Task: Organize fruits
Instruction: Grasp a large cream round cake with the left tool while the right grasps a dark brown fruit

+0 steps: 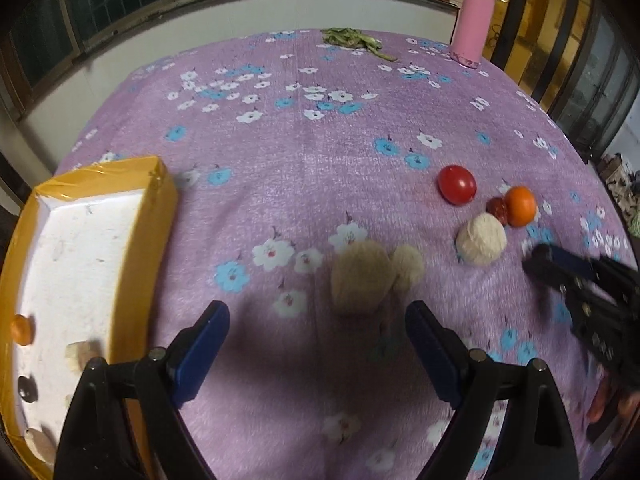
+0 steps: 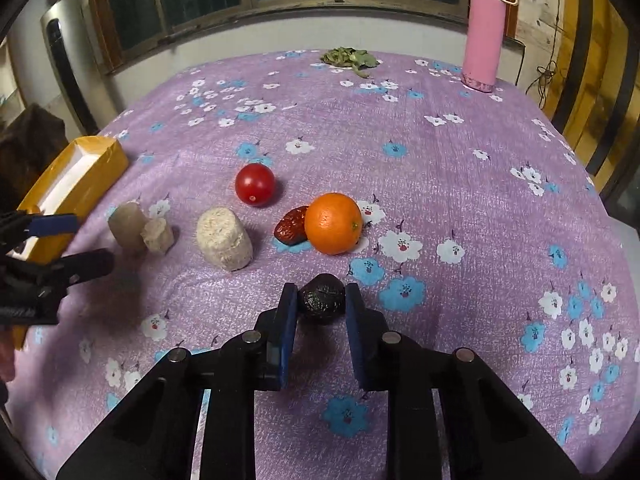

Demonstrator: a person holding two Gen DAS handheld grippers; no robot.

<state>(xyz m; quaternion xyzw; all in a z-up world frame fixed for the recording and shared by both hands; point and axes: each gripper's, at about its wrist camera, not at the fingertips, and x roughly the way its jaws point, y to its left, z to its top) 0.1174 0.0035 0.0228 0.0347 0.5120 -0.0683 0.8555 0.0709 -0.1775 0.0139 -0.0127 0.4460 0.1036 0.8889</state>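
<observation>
A dark wrinkled fruit point(image 2: 322, 298) was pinched between the blue pads of the right gripper point(image 2: 321, 300), presumably for carrying to the yellow tray point(image 1: 132, 240). The left gripper point(image 1: 318, 316) was held spread and empty above 2 beige pieces point(image 1: 362, 276), probably for grasping.

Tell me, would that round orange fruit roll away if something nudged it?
Probably. The round orange fruit looks nearly spherical and sits on a flat purple flowered cloth, so a push could set it rolling. The wrinkled dark red date touching its left side might stop it that way. Its dimpled peel likely grips well.
</observation>
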